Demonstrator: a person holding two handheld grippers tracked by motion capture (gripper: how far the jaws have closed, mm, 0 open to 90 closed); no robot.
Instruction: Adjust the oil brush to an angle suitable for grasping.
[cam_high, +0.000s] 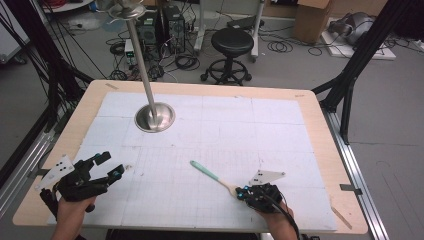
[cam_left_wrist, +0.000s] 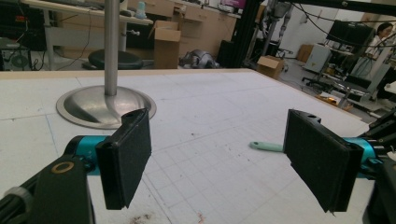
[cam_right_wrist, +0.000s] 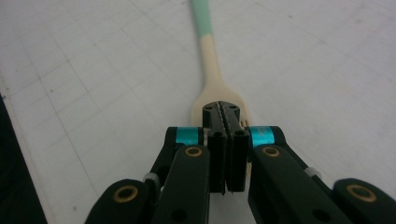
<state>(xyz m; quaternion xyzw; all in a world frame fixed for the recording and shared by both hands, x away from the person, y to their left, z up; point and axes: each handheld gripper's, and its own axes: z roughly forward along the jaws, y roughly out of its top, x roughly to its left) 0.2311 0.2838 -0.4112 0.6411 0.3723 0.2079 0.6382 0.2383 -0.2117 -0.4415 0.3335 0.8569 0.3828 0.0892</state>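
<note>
Left gripper (cam_high: 111, 165) agape, right gripper (cam_high: 242, 193) closed

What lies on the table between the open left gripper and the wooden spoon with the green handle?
Nothing: in the high view, only bare white gridded mat separates the left gripper from the spoon, whose wooden end lies at the right gripper.

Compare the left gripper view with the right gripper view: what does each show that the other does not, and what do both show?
Left gripper view alone: the metal stand with its round base, a stool, boxes and the room beyond the table, and the left gripper with its fingers wide apart.

Right gripper view alone: the right gripper, fingers pressed together over the wide pale end of the spatula.

Both: the white gridded mat and the spatula's green handle, lying flat on it.
</note>
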